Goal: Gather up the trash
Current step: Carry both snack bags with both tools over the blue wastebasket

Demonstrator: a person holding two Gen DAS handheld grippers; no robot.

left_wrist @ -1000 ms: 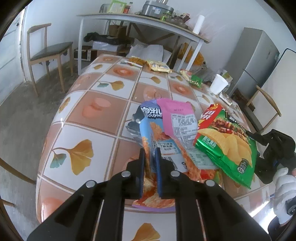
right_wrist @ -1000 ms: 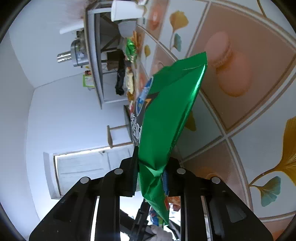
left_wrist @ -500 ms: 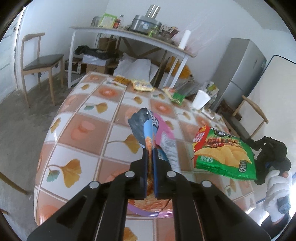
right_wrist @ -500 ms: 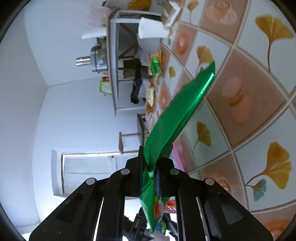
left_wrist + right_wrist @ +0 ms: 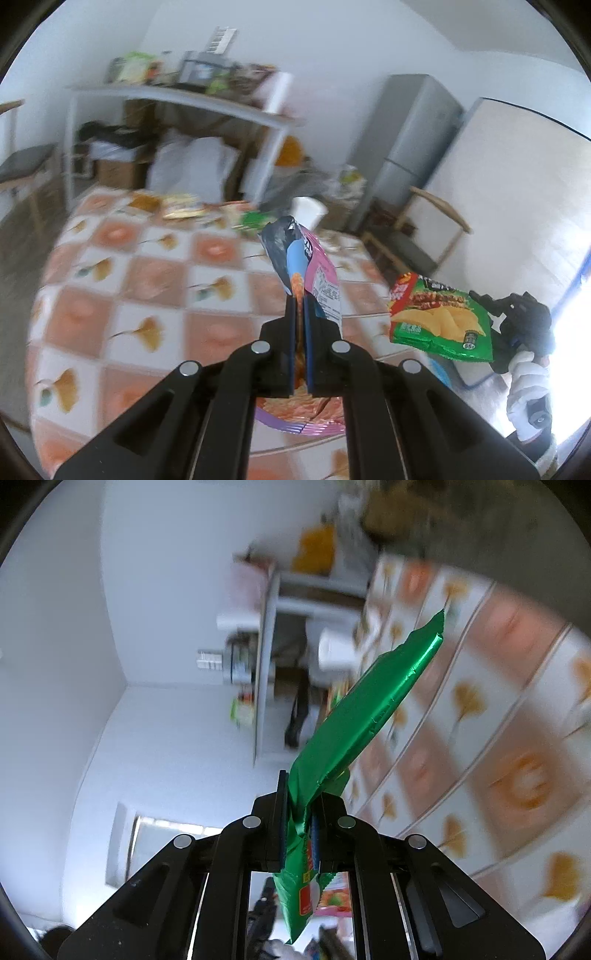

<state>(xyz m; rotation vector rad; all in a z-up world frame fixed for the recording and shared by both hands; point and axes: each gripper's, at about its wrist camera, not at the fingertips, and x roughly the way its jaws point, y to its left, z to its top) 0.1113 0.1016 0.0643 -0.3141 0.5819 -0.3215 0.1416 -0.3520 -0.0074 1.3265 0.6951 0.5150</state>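
Two wrappers in hand, both clear of the table (image 5: 110, 288). Left gripper (image 5: 300, 306) clamped on the pink-and-blue snack packet (image 5: 301, 266); right gripper (image 5: 300, 812) clamped on the green chip bag (image 5: 369, 716), held off the table's edge. Step looks like carry-off. More wrappers (image 5: 183, 210) and a white cup (image 5: 308, 212) lie at the far end. Next: find a bin, none in view, release over it.

A grey fridge (image 5: 413, 147) stands against the far wall beside a wooden chair (image 5: 432, 229); a white paper cup (image 5: 308, 212) sits at the tiled table's (image 5: 155, 280) far edge.
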